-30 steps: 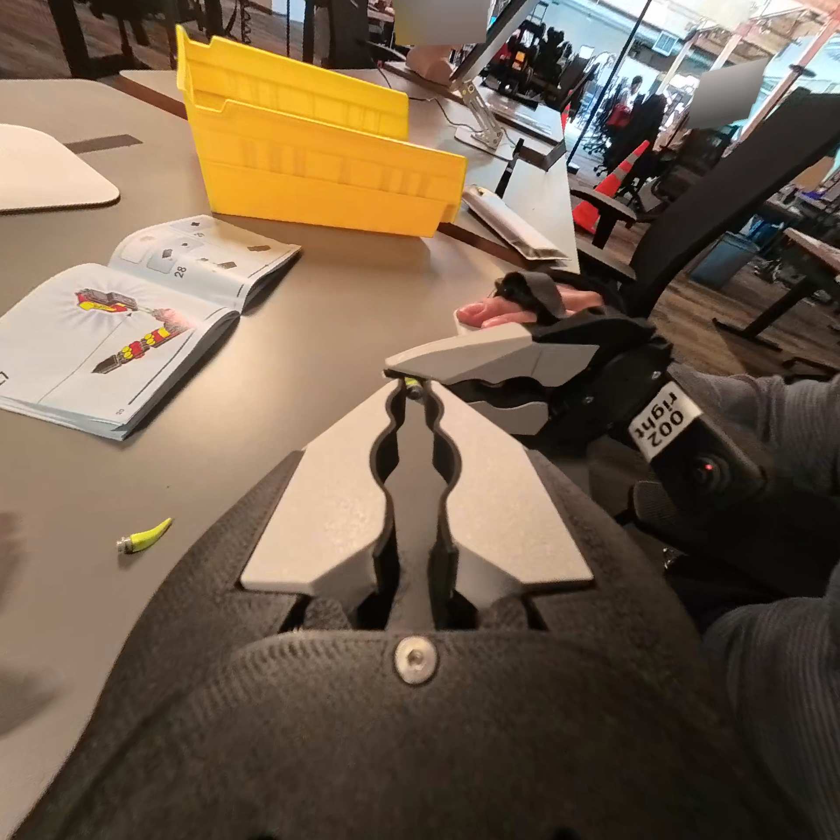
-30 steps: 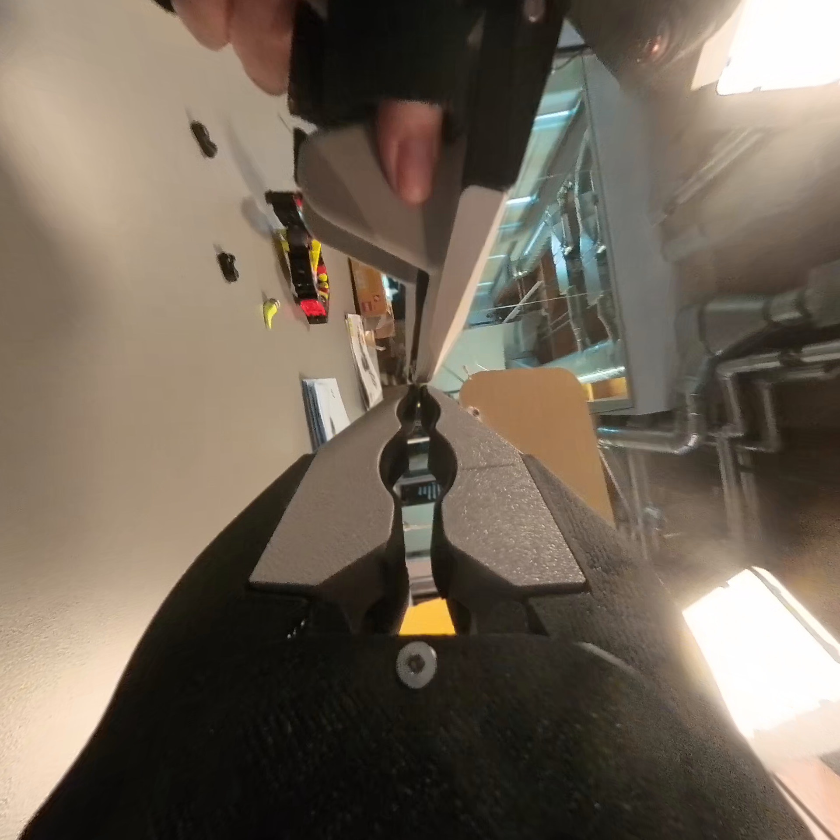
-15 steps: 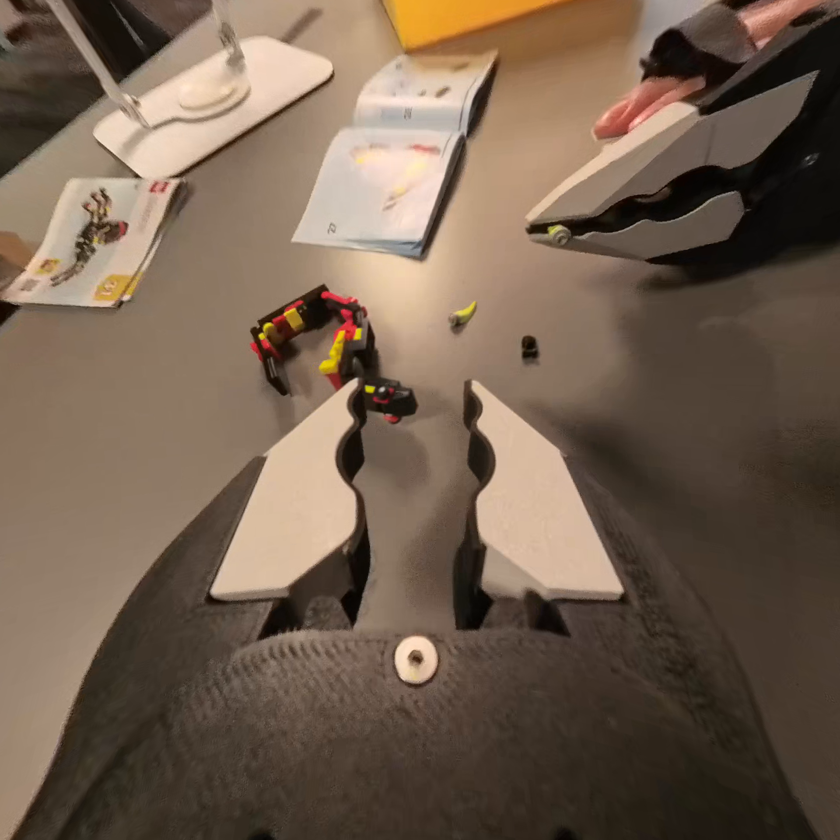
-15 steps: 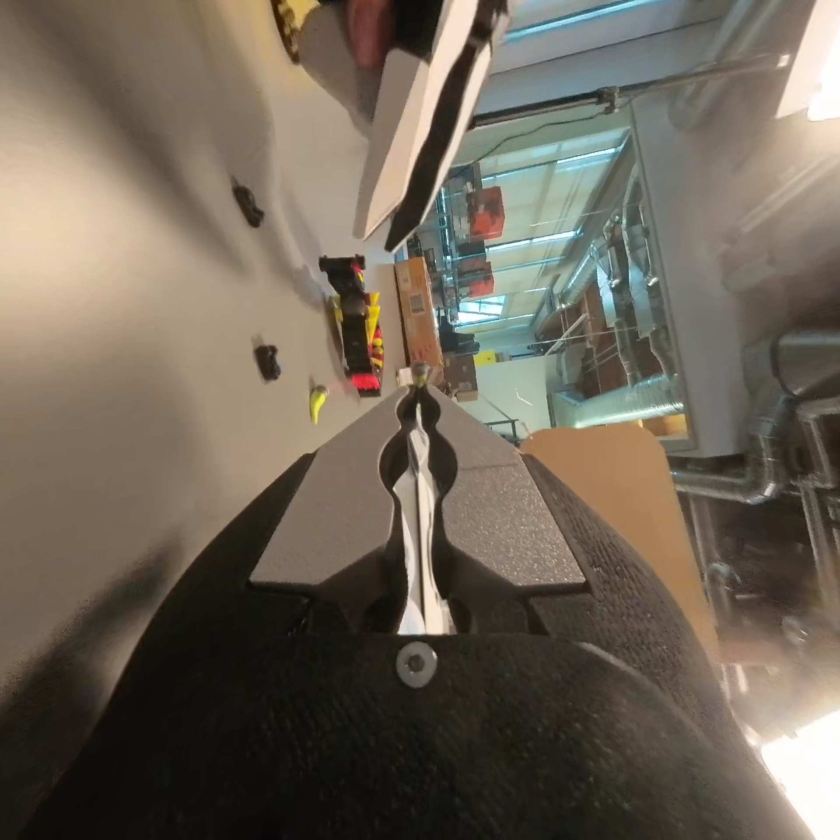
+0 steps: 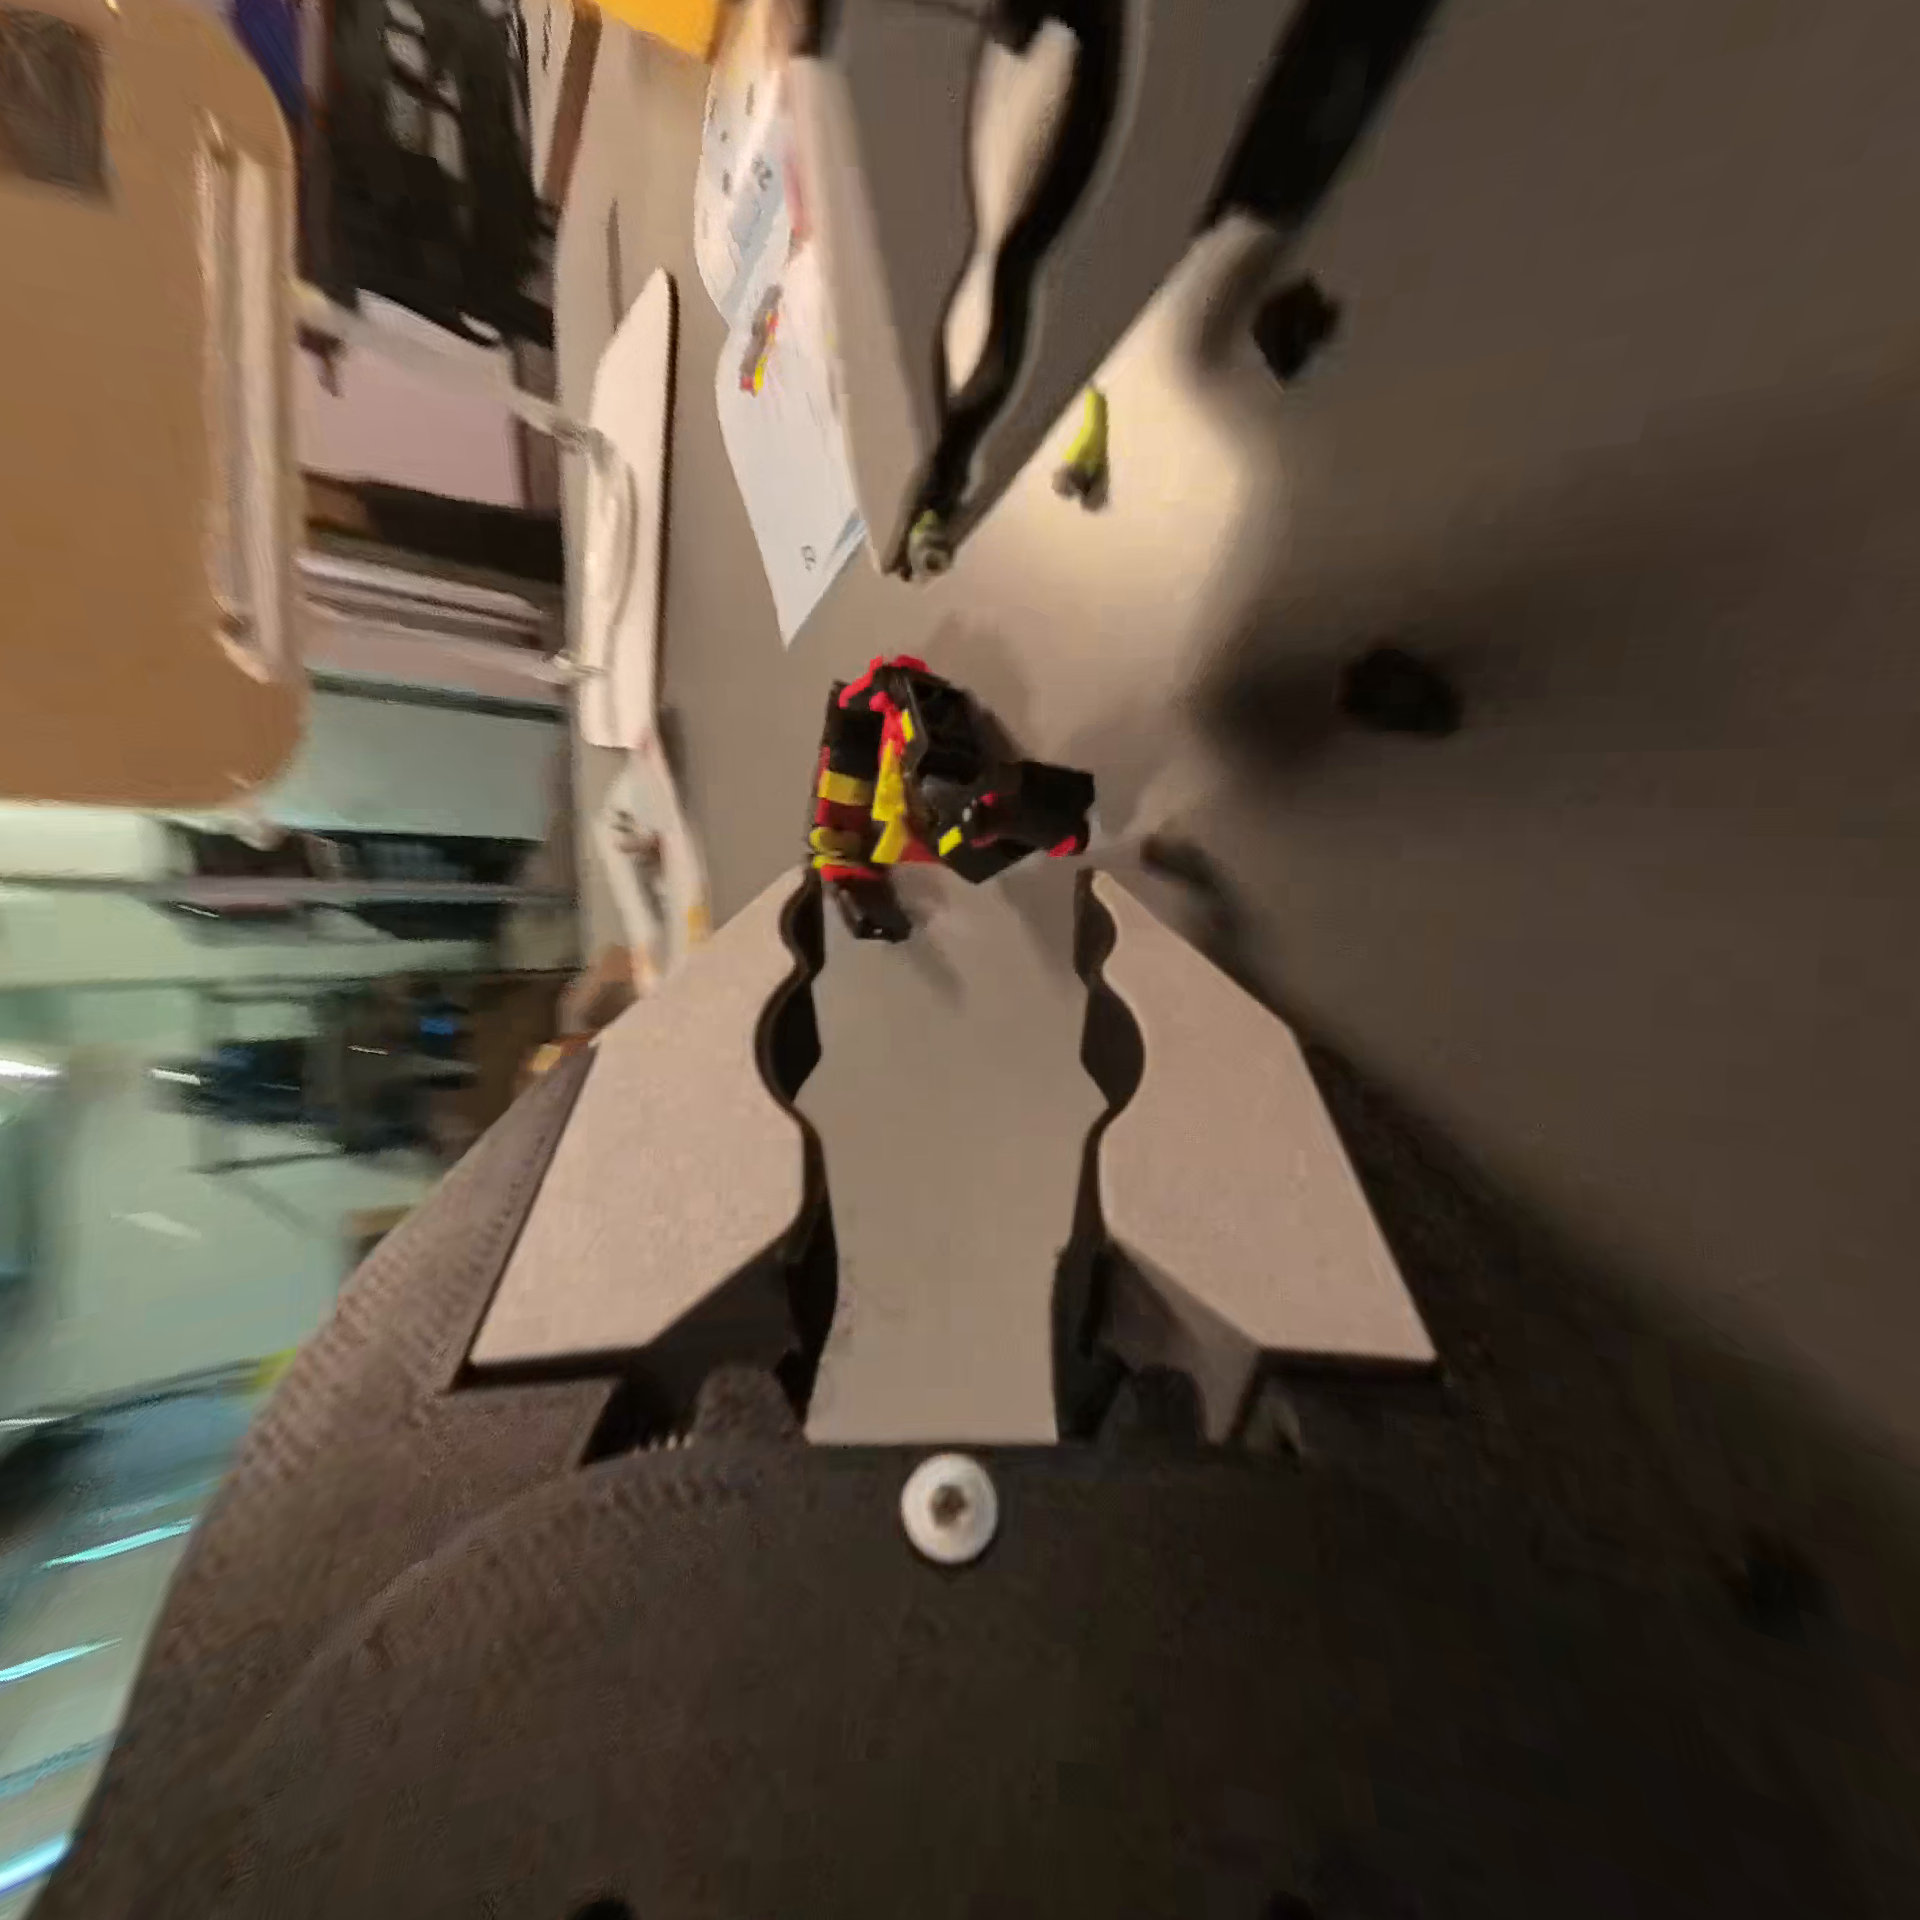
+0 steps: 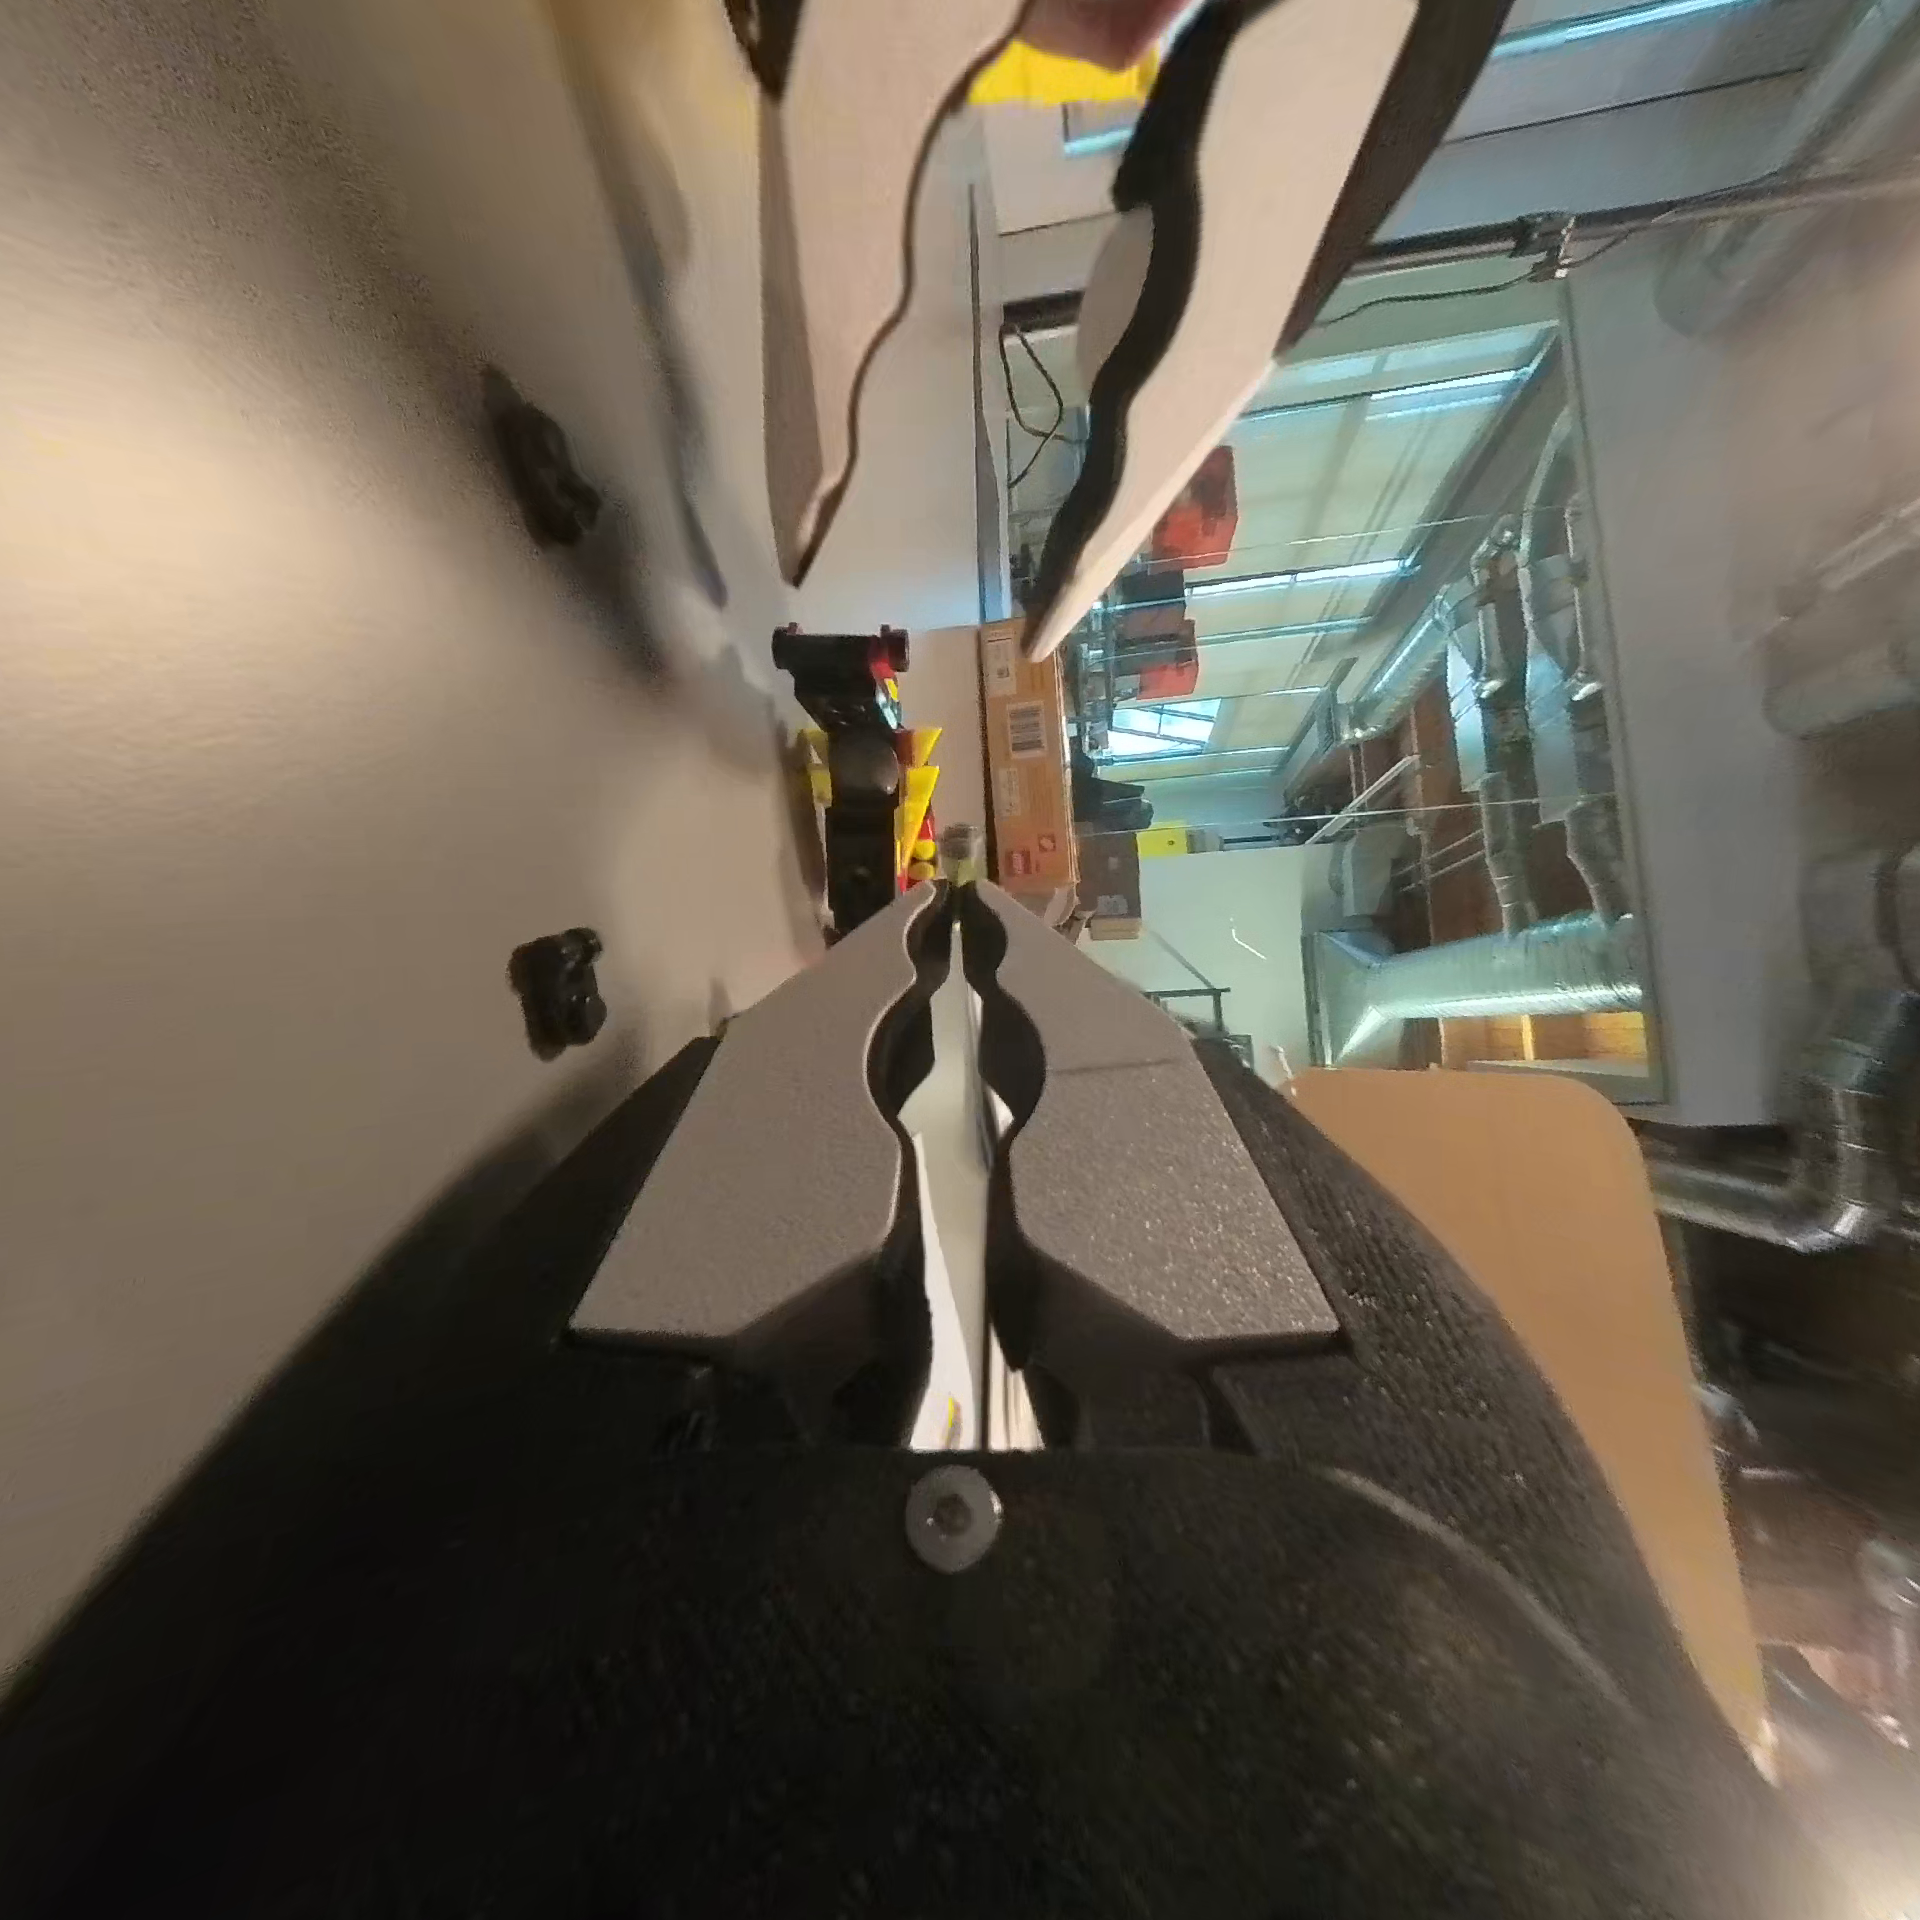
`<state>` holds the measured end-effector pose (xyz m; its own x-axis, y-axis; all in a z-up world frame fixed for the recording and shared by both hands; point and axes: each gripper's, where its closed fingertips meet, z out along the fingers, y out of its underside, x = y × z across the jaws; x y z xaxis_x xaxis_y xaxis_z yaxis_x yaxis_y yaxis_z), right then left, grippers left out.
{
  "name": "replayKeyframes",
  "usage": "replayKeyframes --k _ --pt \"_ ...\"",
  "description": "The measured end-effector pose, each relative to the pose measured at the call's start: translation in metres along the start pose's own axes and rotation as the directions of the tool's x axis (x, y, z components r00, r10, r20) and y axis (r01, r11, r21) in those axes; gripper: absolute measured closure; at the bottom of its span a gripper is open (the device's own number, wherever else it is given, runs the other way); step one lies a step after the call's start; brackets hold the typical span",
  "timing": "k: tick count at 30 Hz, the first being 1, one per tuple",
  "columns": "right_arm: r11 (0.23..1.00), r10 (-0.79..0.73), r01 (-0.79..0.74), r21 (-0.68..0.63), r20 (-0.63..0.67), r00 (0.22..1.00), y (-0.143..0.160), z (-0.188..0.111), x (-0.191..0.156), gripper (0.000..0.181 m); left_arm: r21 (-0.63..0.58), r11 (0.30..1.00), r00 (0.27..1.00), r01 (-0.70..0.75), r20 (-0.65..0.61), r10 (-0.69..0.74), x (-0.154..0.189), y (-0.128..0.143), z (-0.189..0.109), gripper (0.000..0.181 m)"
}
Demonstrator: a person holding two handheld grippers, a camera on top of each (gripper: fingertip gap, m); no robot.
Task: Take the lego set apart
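Now left tongs (image 5: 948, 883) apart, lego model (image 5: 925, 790) at tips; right tongs (image 6: 958, 914) clamped on small lime piece (image 6: 960, 847).

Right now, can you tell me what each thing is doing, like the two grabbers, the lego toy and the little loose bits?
Left gripper: open, holding nothing, pointed at the model.
Right gripper: shut on a tiny yellow-green lego piece.
Black, red and yellow lego model: lying on the grey table, still mostly assembled.
Curved yellow-green horn piece: loose on the table.
Small black lego pieces: loose on the table.
Instruction booklet: lying open.
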<state>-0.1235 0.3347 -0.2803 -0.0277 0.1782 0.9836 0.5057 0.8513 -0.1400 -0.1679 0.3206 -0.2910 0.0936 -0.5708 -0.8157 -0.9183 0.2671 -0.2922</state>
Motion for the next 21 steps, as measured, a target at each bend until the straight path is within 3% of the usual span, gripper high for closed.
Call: replayKeyframes --k 4,7,15,21 --pt "0.999 0.034 -0.034 -0.002 0.020 0.999 0.002 0.002 -0.001 0.181 -0.059 0.935 0.930 -0.350 0.096 0.354 0.005 0.007 0.005 0.137" --pt "0.998 0.058 -0.058 -0.007 0.036 0.998 0.004 0.002 -0.003 0.181 -0.061 0.872 0.859 -0.486 0.154 0.489 0.005 0.004 0.009 0.145" --pt "0.998 0.054 -0.052 -0.026 0.059 0.997 0.006 0.003 -0.007 0.181 -0.039 0.812 0.794 -0.582 0.188 0.578 0.004 -0.007 0.024 0.157" --pt "0.998 0.035 -0.032 -0.058 0.054 0.998 0.005 0.004 -0.007 0.181 -0.071 0.879 0.835 -0.472 0.283 0.472 -0.006 -0.012 0.024 0.158"
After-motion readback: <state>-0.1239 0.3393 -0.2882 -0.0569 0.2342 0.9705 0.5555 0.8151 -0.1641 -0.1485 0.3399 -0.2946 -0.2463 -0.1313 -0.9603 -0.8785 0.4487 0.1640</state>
